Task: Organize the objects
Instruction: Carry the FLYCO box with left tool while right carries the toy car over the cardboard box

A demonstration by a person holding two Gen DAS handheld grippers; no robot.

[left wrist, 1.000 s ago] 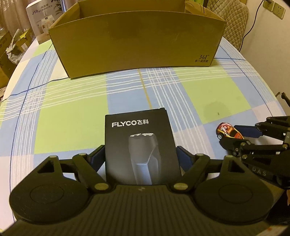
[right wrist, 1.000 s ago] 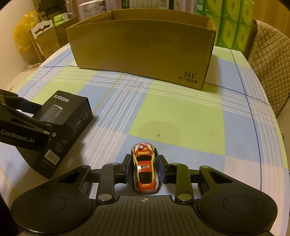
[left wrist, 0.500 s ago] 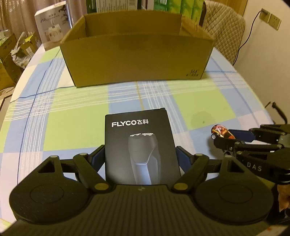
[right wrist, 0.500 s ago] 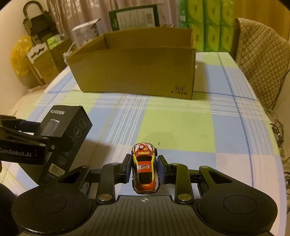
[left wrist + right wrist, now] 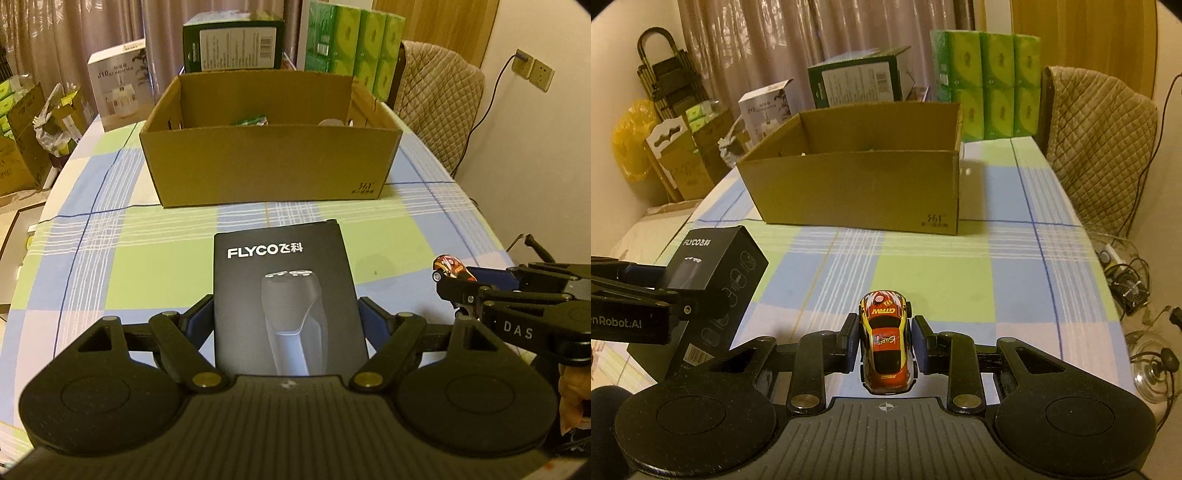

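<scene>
My left gripper [image 5: 286,314] is shut on a black FLYCO shaver box [image 5: 284,291] and holds it above the checked tablecloth; the box also shows at the left of the right wrist view [image 5: 713,280]. My right gripper [image 5: 886,339] is shut on a red and yellow toy car [image 5: 886,339], also seen at the right of the left wrist view [image 5: 452,267]. An open cardboard box [image 5: 269,166] stands ahead on the table [image 5: 857,184], with a few small items inside.
Beyond the table's far edge stand green tissue packs [image 5: 986,85], a green carton [image 5: 232,44] and a white carton [image 5: 118,92]. A padded chair [image 5: 1100,144] is at the far right. Cables and a glass object [image 5: 1152,369] lie on the floor to the right.
Both grippers have risen with their loads, so the views now look down into the cardboard box. Both grips are unchanged.
</scene>
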